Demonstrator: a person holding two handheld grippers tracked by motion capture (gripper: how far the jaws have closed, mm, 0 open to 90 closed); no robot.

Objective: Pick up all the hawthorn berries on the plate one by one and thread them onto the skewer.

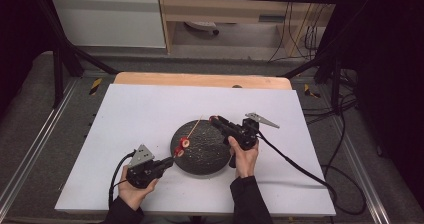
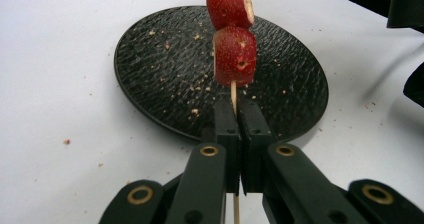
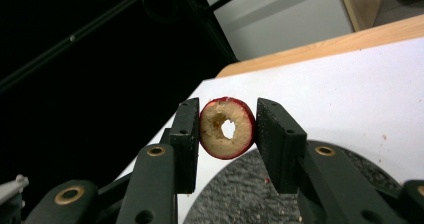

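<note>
A thin wooden skewer (image 2: 233, 90) carries two red fruit pieces (image 2: 235, 56), and my left gripper (image 2: 238, 109) is shut on its lower end. In the high view that gripper (image 1: 171, 161) sits at the plate's left edge, with the skewer (image 1: 195, 126) slanting up and to the right over the black round plate (image 1: 205, 156). My right gripper (image 3: 227, 120) is shut on a cored red fruit slice (image 3: 227, 128) with pale flesh, its hole facing the camera. It hovers at the plate's upper right (image 1: 216, 120), close to the skewer's free tip.
Crumbs are scattered on the textured plate (image 2: 165, 59) and on the white table sheet (image 1: 140, 114). A wooden table edge (image 1: 200, 79) runs along the back. Cables (image 1: 295, 164) trail from both grippers, and a black frame and floor cables surround the table.
</note>
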